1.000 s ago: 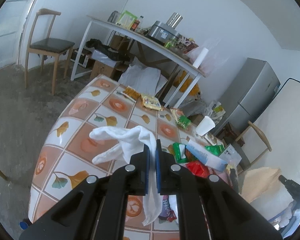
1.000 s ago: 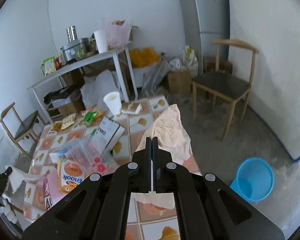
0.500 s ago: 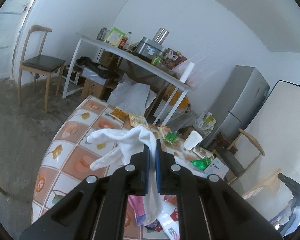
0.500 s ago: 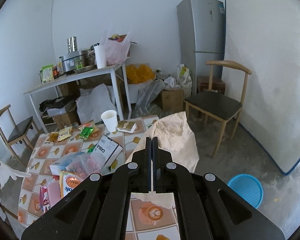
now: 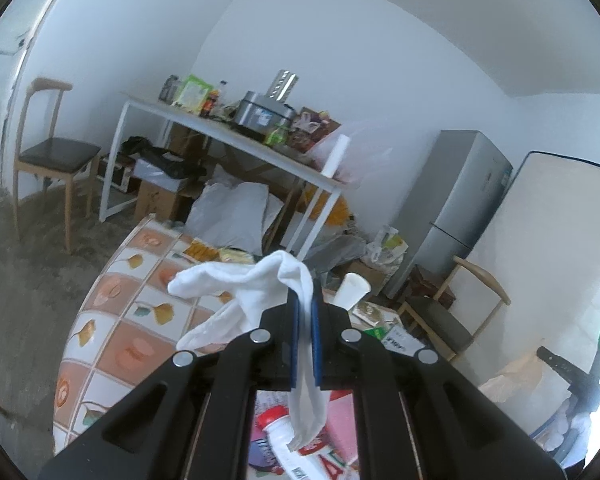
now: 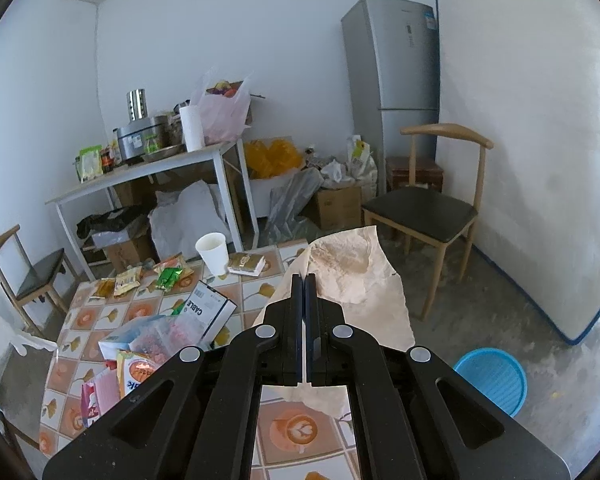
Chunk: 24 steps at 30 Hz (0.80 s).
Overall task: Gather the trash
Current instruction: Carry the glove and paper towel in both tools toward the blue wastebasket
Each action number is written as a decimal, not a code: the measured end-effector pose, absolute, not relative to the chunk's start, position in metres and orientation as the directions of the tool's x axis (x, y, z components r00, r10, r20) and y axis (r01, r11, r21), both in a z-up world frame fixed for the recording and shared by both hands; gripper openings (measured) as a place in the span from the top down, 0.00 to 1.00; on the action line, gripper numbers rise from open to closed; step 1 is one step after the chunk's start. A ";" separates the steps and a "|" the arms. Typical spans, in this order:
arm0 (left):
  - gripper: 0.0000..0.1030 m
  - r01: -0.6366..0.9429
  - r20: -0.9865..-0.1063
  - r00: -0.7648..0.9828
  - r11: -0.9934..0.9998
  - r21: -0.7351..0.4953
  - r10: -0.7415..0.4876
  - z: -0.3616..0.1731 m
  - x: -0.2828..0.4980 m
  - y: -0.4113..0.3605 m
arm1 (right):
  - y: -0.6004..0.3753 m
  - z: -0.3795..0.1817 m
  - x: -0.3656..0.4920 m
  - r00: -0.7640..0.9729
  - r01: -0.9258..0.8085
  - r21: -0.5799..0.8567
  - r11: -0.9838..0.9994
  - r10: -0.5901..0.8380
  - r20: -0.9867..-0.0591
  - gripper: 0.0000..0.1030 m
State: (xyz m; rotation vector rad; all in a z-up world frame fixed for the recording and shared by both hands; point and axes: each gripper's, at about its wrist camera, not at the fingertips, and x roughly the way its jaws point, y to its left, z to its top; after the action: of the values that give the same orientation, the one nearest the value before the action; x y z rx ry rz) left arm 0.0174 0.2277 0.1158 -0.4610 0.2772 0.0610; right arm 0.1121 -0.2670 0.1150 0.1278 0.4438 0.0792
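Note:
My left gripper [image 5: 305, 300] is shut on a white cloth glove [image 5: 256, 288] and holds it above the tiled table [image 5: 120, 332]. My right gripper [image 6: 305, 284] is shut on a crumpled beige paper [image 6: 356, 280], held above the table's right edge [image 6: 300, 436]. A blue trash basket [image 6: 492, 380] stands on the floor at the lower right. Wrappers [image 6: 168, 276], a paper cup [image 6: 213, 252], a "CABLE" box [image 6: 208, 312] and snack packets [image 6: 136, 364] lie on the table. The right gripper with its paper shows far right in the left wrist view [image 5: 564, 368].
A wooden chair [image 6: 432, 208] stands right of the table, near a leaning mattress [image 6: 532, 152] and a grey fridge [image 6: 396, 92]. A cluttered white desk [image 6: 156, 168] with boxes and bags beneath stands behind. Another chair [image 5: 48, 152] is at the far left.
Both grippers have risen and tilted up, still holding the glove and the paper. The table has dropped lower in both views and more of the room and floor shows.

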 end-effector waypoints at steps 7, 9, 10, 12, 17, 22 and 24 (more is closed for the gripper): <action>0.95 -0.001 -0.265 0.958 0.920 -0.391 -0.112 0.154 0.038 0.179 | -0.297 0.110 0.105 0.909 -0.018 0.190 0.982 0.095 -0.406 1.00; 0.95 0.064 -0.275 0.944 0.917 -0.394 -0.184 0.168 0.050 0.158 | -0.311 0.109 0.103 0.911 -0.003 0.212 0.977 0.090 -0.402 1.00; 0.95 0.096 -0.281 0.934 0.913 -0.398 -0.220 0.175 0.056 0.148 | -0.320 0.109 0.100 0.914 0.009 0.225 0.974 0.084 -0.397 1.00; 0.95 0.180 -0.295 0.904 0.902 -0.393 -0.309 0.192 0.074 0.121 | -0.335 0.108 0.094 0.918 0.027 0.245 0.969 0.072 -0.389 1.00; 0.95 0.369 -0.371 0.787 0.858 -0.357 -0.492 0.217 0.127 0.024 | -0.380 0.103 0.080 0.920 0.092 0.302 0.949 0.035 -0.389 1.00; 0.95 0.536 -0.483 0.615 0.779 -0.324 -0.624 0.214 0.183 -0.106 | -0.431 0.087 0.075 0.906 0.173 0.363 0.915 -0.004 -0.422 1.00; 0.95 0.581 -0.536 0.544 0.751 -0.314 -0.645 0.201 0.206 -0.163 | -0.452 0.077 0.077 0.895 0.212 0.388 0.897 -0.019 -0.445 1.00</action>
State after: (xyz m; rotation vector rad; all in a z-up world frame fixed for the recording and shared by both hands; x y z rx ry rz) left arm 0.2055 -0.1630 0.2009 -0.1034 0.6787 -0.7288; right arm 0.0770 -0.4524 0.0766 0.4453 0.4491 -0.1242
